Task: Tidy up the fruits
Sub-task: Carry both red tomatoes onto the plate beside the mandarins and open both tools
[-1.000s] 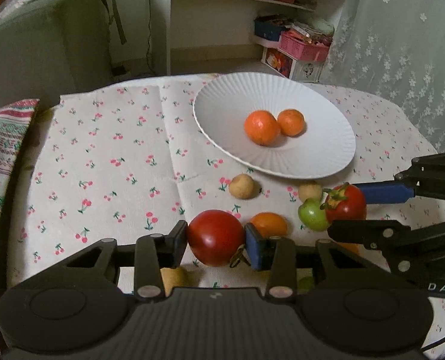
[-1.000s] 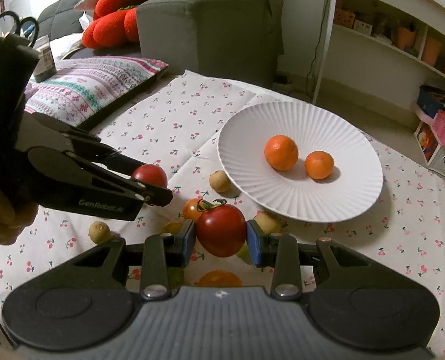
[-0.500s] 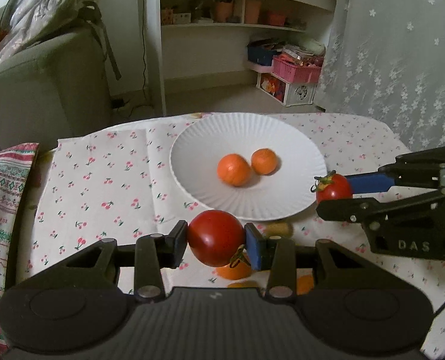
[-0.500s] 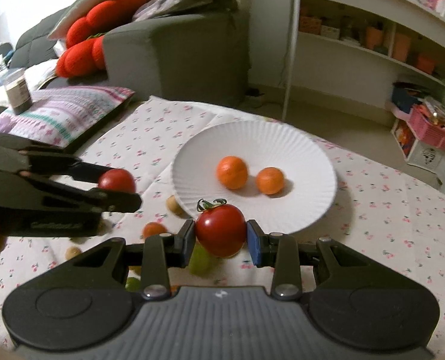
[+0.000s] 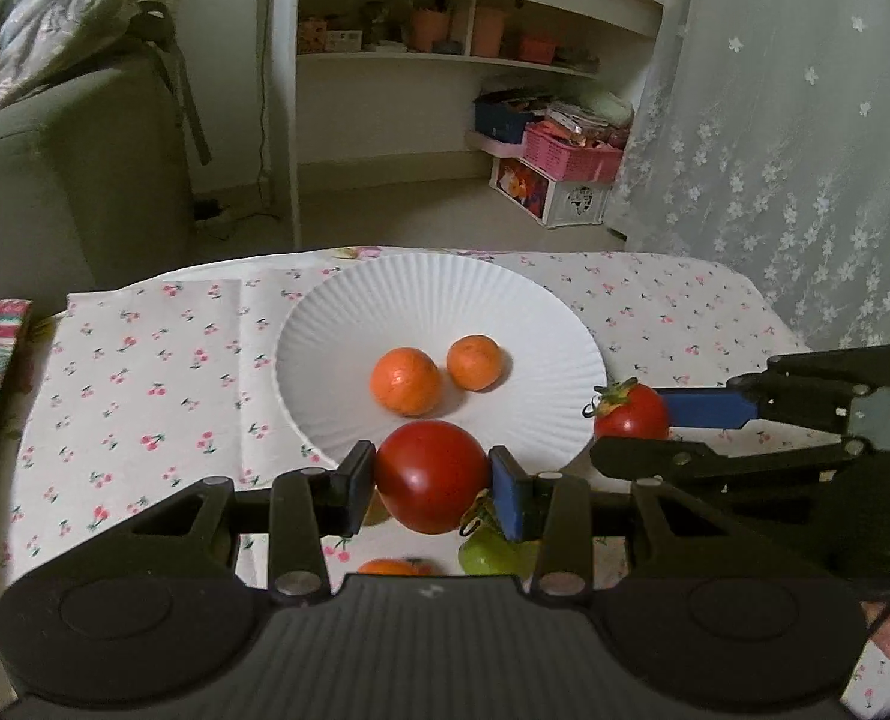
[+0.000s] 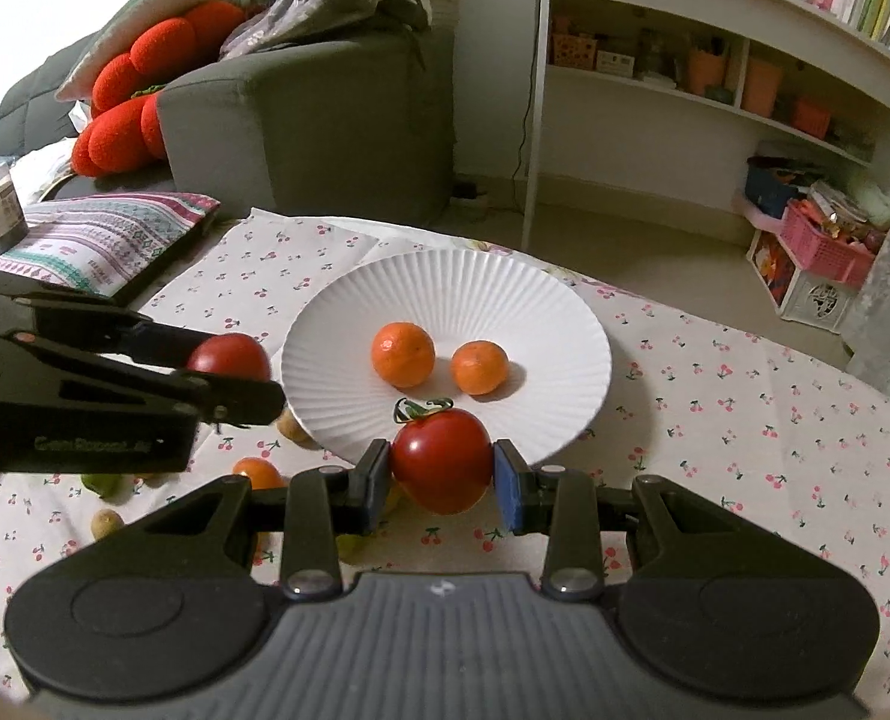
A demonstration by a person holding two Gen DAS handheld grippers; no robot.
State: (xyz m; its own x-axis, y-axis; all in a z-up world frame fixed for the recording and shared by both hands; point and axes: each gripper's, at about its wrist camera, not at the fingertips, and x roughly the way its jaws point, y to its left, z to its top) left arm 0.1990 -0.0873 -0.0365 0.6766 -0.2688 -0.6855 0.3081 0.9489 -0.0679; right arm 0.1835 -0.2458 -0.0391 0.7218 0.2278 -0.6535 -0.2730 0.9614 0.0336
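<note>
the left hand-held gripper [image 5: 431, 480] is nearly closed, its pads pressing both sides of a red tomato [image 5: 432, 475] held above the near rim of the white plate [image 5: 438, 306]. the right hand-held gripper [image 6: 441, 471] is likewise clamped on a second tomato [image 6: 441, 461], stem up, over the plate's near edge. two oranges [image 6: 402, 355] lie side by side on the plate. a few small fruits [image 6: 257, 471] lie on the table [image 6: 745, 420] left of the plate.

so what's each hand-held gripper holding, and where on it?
Left hand-held gripper: red tomato, pads on its opposite sides. Right hand-held gripper: tomato with green calyx, also clamped across its sides.
</note>
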